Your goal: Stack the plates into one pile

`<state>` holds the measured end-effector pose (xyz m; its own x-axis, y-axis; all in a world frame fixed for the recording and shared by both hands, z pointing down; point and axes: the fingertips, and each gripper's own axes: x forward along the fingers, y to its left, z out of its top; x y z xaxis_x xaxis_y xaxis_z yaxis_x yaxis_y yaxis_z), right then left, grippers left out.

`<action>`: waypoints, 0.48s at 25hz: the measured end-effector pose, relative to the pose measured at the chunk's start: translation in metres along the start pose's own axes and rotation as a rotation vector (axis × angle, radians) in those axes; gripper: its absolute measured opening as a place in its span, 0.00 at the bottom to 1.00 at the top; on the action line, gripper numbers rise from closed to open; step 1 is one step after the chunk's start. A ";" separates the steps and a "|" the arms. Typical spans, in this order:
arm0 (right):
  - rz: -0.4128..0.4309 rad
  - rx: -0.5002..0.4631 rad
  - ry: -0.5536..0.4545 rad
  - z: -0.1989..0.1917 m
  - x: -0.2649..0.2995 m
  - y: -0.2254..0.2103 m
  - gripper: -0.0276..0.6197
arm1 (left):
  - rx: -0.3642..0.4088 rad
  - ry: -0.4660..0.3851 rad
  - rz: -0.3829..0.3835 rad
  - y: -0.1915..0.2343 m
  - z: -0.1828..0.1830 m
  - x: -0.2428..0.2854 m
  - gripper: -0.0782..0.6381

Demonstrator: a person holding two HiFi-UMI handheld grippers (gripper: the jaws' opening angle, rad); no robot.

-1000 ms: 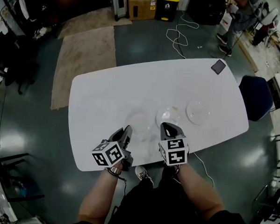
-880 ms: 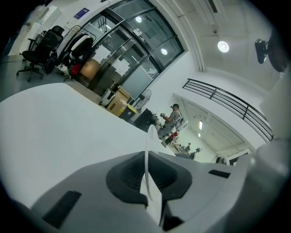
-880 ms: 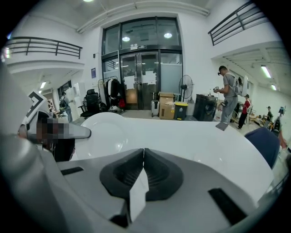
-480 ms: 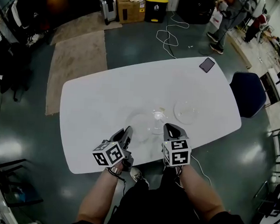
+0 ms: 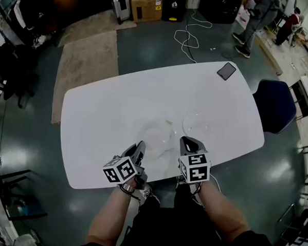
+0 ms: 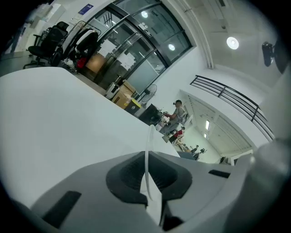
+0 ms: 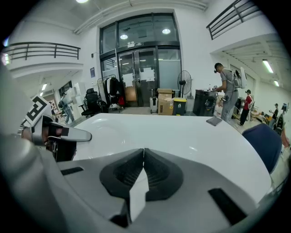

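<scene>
Clear plates lie on the white table (image 5: 113,107), faint against it. My left gripper (image 5: 141,145) is shut on the near rim of one clear plate (image 5: 157,136). In the left gripper view that rim (image 6: 146,152) stands as a thin edge between the pads of the left gripper (image 6: 148,189). A second plate seems to overlap it on the right, but I cannot tell their outlines apart. Another clear plate (image 5: 197,124) lies further right. My right gripper (image 5: 186,141) is shut and empty, just before that plate's near rim. The right gripper (image 7: 143,157) shows nothing between its jaws.
A dark phone (image 5: 226,70) lies at the table's far right corner. A blue chair (image 5: 272,105) stands off the right end. A rug, boxes and a cable lie on the floor beyond. The left gripper (image 7: 59,134) shows at the left of the right gripper view.
The left gripper has slid its plate rightward across the table, up against the middle plate. The right gripper has shifted right from the middle plate toward the right-hand plate.
</scene>
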<state>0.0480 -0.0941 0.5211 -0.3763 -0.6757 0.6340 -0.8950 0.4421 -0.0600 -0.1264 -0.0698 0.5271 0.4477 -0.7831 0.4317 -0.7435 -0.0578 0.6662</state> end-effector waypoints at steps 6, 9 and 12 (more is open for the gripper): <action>0.030 -0.002 0.009 -0.006 0.003 -0.026 0.07 | -0.018 -0.003 0.037 -0.009 -0.013 0.022 0.16; 0.038 -0.003 0.010 -0.007 0.002 -0.040 0.07 | -0.036 -0.006 0.054 -0.013 -0.019 0.031 0.16; 0.043 -0.004 0.010 -0.011 0.004 -0.053 0.07 | -0.060 -0.004 0.070 -0.011 -0.029 0.041 0.16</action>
<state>0.0966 -0.1136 0.5351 -0.4123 -0.6499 0.6385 -0.8768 0.4734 -0.0843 -0.0853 -0.0839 0.5550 0.3937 -0.7862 0.4763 -0.7418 0.0343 0.6697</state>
